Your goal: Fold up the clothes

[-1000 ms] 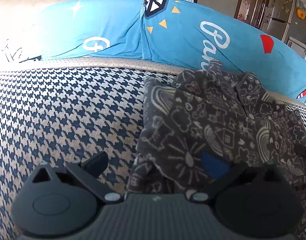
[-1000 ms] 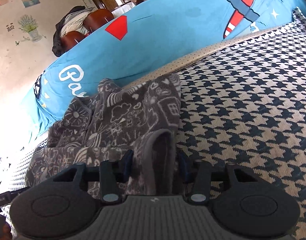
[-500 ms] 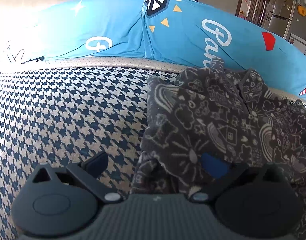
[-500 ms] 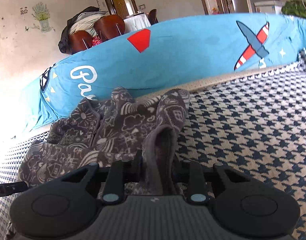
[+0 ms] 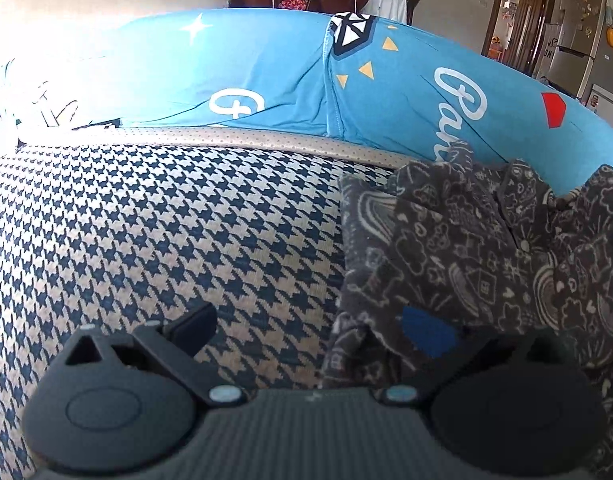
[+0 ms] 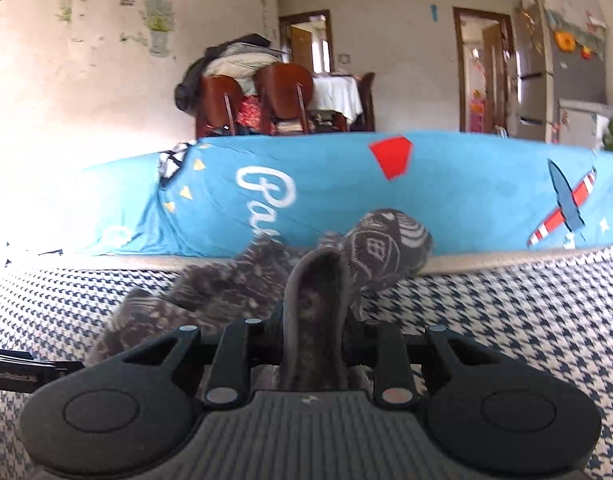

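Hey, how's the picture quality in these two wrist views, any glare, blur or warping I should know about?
Left wrist view: sharp on the grey patterned garment, but glare washes out the far left, and the fisheye bows the blue cushion into an arch. Right wrist view: softer overall, the garment blurred, bright washout at the left edge, door frames bent.

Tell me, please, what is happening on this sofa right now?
A person with a two-finger gripper in each hand is folding a dark grey patterned garment on the houndstooth sofa seat. The right gripper is pinching a raised fold of the fabric. The left gripper is open at the garment's edge, one finger on the cloth, gripping nothing.
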`<state>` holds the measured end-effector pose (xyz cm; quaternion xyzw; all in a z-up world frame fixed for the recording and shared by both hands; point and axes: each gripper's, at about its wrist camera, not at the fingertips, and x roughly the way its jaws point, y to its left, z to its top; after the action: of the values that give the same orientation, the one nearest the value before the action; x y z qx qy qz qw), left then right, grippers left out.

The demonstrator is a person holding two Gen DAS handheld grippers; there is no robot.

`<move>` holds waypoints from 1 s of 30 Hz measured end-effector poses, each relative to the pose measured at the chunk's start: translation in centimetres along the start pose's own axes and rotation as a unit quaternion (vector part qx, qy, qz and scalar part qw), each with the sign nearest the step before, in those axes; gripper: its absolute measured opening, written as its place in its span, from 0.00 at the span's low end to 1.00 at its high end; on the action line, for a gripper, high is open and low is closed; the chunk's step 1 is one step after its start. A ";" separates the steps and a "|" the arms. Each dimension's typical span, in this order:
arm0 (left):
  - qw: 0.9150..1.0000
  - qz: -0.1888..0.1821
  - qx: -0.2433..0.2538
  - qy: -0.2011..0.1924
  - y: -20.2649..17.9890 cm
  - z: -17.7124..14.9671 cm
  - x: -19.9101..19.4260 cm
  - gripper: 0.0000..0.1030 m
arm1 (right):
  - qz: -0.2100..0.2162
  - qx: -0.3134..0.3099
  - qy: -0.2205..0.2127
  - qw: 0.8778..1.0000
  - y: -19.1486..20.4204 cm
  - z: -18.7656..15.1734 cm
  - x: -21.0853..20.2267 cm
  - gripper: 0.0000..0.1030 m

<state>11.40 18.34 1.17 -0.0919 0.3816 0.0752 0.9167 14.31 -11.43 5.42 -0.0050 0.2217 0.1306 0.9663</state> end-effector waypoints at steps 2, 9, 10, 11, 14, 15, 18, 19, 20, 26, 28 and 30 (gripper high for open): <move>1.000 0.003 -0.008 -0.001 0.7 0.1 -0.3 1.00 | 0.011 -0.006 -0.008 1.000 1.4 0.5 -0.1 0.24; 0.999 0.021 -0.034 -0.004 3.6 0.0 -1.0 1.00 | 0.052 -0.061 -0.028 0.996 7.8 1.1 0.9 0.24; 0.999 0.023 -0.042 -0.003 4.2 0.0 -1.1 1.00 | 0.060 -0.068 -0.029 0.995 8.8 1.1 1.2 0.24; 0.998 0.026 -0.050 -0.002 4.9 0.0 -1.1 1.00 | 0.066 -0.077 -0.029 0.994 9.7 1.0 1.6 0.24; 0.997 0.031 -0.073 0.000 6.6 0.0 -1.3 1.00 | 0.085 -0.092 -0.018 0.992 11.8 0.1 2.9 0.24; 0.996 0.033 -0.079 0.001 7.1 0.0 -1.3 1.00 | 0.093 -0.094 -0.011 0.991 12.4 -0.2 3.5 0.24; 0.995 0.040 -0.091 0.002 8.2 -0.1 -1.3 1.00 | 0.103 -0.112 0.014 0.988 13.8 -1.5 5.3 0.24; 0.995 0.039 -0.094 0.002 8.4 0.0 -1.4 1.00 | 0.105 -0.119 0.023 0.987 14.1 -2.0 5.9 0.25; 0.995 0.038 -0.097 0.002 8.5 0.0 -1.4 1.00 | 0.107 -0.124 0.031 0.986 14.3 -2.3 6.4 0.25; 0.995 0.032 -0.099 0.001 8.3 0.1 -1.6 1.00 | 0.134 -0.115 0.036 0.984 14.1 -2.4 7.0 0.37; 0.995 0.031 -0.097 -0.002 8.0 0.1 -1.7 1.00 | 0.139 -0.107 0.037 0.984 13.9 -2.2 6.6 0.38; 0.995 0.028 -0.095 -0.007 7.8 0.3 -1.8 1.00 | 0.143 -0.107 0.038 0.983 13.6 -1.9 6.0 0.40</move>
<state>8.73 25.86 1.80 -0.1673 0.3690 0.1371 0.9039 15.24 3.12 1.78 -0.0813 0.2419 0.2900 0.9224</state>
